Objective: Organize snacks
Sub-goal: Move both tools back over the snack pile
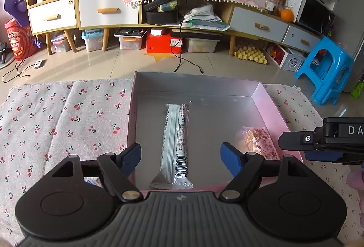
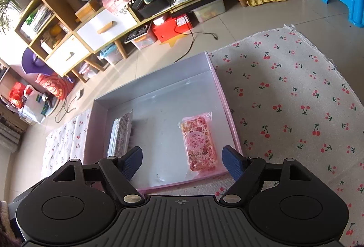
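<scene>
Two snacks are lying in the box (image 1: pixel 270 101).
Left gripper (image 1: pixel 180 157) and right gripper (image 2: pixel 182 161) are gaping wide, holding nothing; probably fetching more next.

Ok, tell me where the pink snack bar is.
The pink snack bar lies flat inside the box, near its right wall, apart from the silver wrapped bar on the left side.

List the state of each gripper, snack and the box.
left gripper: open, holding nothing.
right gripper: open, holding nothing.
silver snack bar: sealed, lying flat in the box.
pink snack pack: sealed, lying flat in the box.
box: open-topped, on the cherry-print cloth.
</scene>
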`<act>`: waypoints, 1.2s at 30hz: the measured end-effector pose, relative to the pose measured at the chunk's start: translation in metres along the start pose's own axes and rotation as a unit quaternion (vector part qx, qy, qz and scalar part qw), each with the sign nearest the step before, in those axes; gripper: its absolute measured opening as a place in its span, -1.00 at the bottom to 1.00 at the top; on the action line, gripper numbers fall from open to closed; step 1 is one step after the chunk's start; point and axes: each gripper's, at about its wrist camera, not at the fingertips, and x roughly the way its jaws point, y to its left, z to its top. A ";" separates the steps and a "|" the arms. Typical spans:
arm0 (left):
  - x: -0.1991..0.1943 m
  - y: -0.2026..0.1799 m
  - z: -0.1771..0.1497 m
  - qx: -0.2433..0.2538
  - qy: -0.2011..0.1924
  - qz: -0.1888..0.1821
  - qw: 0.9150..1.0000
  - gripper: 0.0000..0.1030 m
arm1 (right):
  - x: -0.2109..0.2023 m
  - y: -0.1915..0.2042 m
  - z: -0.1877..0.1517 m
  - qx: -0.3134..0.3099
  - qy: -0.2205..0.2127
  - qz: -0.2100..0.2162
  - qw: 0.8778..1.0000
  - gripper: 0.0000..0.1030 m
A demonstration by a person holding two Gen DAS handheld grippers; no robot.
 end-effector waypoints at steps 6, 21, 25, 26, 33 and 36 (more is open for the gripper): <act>-0.016 0.006 -0.006 -0.013 0.012 -0.007 1.000 0.76 | -0.016 0.005 -0.013 -0.013 0.008 -0.010 1.000 0.63; -0.049 0.036 -0.035 -0.001 0.037 0.006 0.999 0.99 | -0.032 0.006 -0.051 -0.019 0.036 0.002 0.999 0.71; -0.051 0.049 -0.047 -0.016 0.049 0.005 0.999 0.99 | -0.029 0.009 -0.062 -0.041 0.052 0.005 0.998 0.74; -0.051 0.051 -0.049 -0.018 0.052 0.004 0.998 0.99 | -0.029 0.010 -0.064 -0.048 0.052 0.006 0.997 0.74; -0.047 0.066 -0.075 -0.066 0.115 0.012 0.991 0.96 | -0.026 0.019 -0.089 -0.111 0.072 -0.005 0.991 0.74; -0.049 0.073 -0.081 -0.098 0.127 0.009 0.987 0.93 | -0.028 0.020 -0.099 -0.115 0.091 -0.006 0.989 0.74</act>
